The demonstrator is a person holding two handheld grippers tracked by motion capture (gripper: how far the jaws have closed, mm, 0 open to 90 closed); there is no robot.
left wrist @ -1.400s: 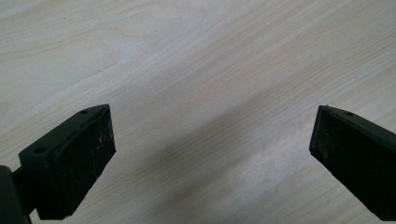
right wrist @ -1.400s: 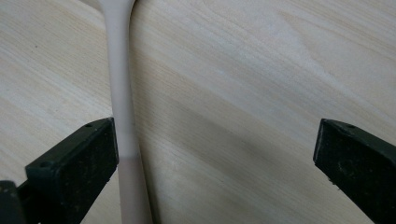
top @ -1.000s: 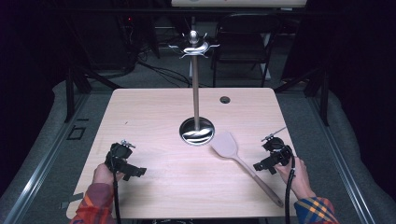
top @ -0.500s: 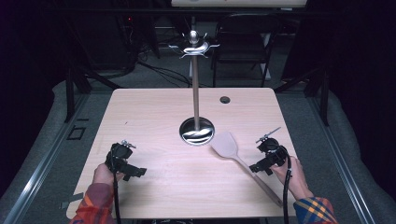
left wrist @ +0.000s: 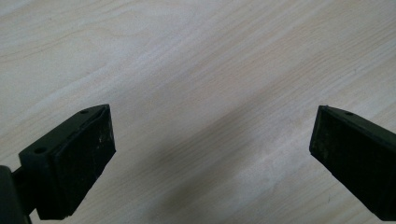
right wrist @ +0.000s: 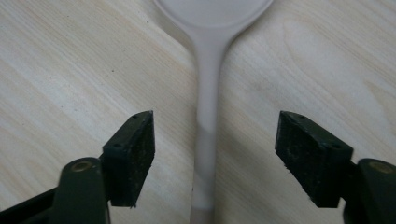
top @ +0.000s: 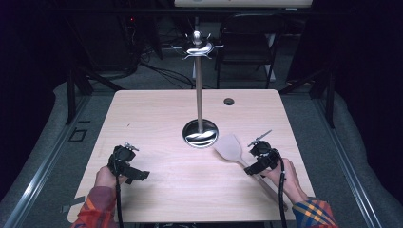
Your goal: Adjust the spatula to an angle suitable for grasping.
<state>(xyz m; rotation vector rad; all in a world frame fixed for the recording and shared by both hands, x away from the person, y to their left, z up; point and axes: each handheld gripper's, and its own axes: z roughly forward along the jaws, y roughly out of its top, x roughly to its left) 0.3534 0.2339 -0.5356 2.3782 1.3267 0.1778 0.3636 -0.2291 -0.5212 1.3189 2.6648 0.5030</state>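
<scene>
The wooden spatula [top: 235,153] is lying flat on the bench [top: 157,109], just to the right of the round mirror-bright base of the metal stand [top: 200,133]. Its broad blade is sitting nearly against that base, and its long handle is running away from the stand toward the bench's near right corner.

The right tongs [top: 254,159] are hovering over the handle, a little way behind the blade and to the near right of the stand. In the right gripper view the handle [right wrist: 205,140] is passing up the middle between the two black jaws, with the blade at the top edge of the picture. The jaws have just been closing in on it, yet bare wood is showing on both sides of the handle, so the pads [right wrist: 135,158] are standing apart from it and are not pressing on it. The person's right hand [top: 283,178] is gripping the tongs from behind, with a plaid sleeve [top: 313,213] showing at the bench's near edge.

The left tongs [top: 124,164] are resting low over the bench, well to the near left of the stand. In the left gripper view their jaws are standing wide apart, with plain wood grain between them. The left hand [top: 107,178] is holding them from the near side.

The stand's thin pole is rising straight from the base to a crown of curved hooks [top: 197,47]. A small dark round hole [top: 229,101] is sitting in the bench behind the stand, to its right.
</scene>
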